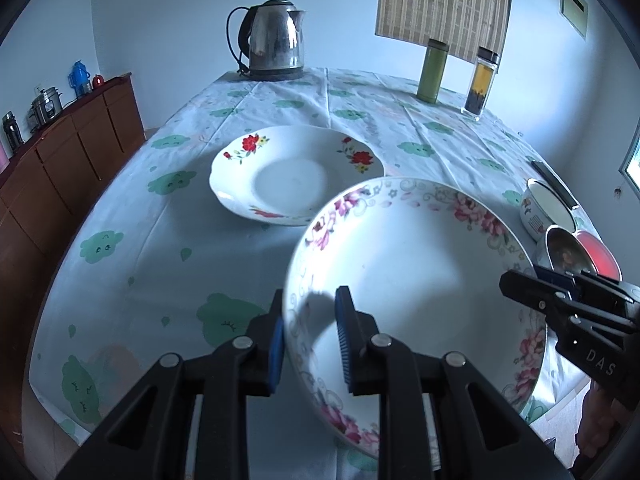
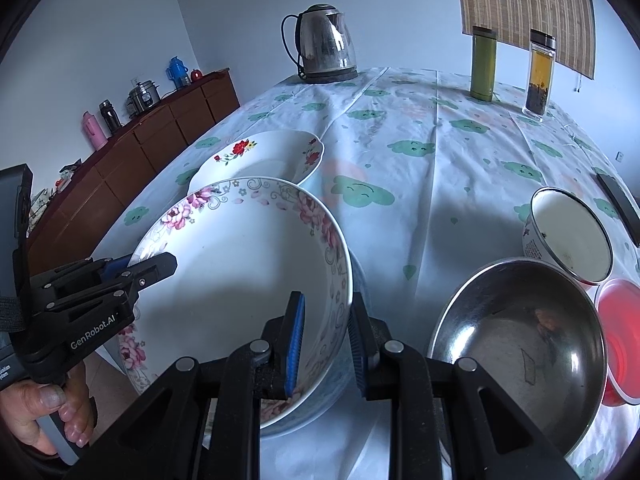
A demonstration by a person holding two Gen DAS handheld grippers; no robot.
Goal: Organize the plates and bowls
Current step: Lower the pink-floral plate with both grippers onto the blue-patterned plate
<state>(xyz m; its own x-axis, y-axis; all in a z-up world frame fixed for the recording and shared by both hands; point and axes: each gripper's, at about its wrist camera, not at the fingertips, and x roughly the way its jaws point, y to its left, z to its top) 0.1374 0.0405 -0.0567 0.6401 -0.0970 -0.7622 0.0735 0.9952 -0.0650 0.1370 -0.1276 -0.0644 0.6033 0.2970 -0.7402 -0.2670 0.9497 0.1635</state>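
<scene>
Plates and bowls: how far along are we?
Nothing looks stacked yet. In hand: both tongs, left and right, grip opposite rims of the pink-flowered plate. Left: the red-flowered plate, steel bowl, white bowl and red bowl sit separately.

The left gripper [image 1: 310, 340] clamps the near rim of a pink-flowered plate [image 1: 416, 264], one blue pad outside the rim, one inside. The right gripper [image 1: 540, 286] grips the same plate's far-right edge. Beyond the plate a red-flowered plate [image 1: 296, 176] rests on the cloud-patterned tablecloth [image 1: 140, 240]. Further ahead stand a steel kettle [image 1: 276, 40], a green flask [image 1: 430, 70] and a glass jar [image 1: 480, 80].
</scene>
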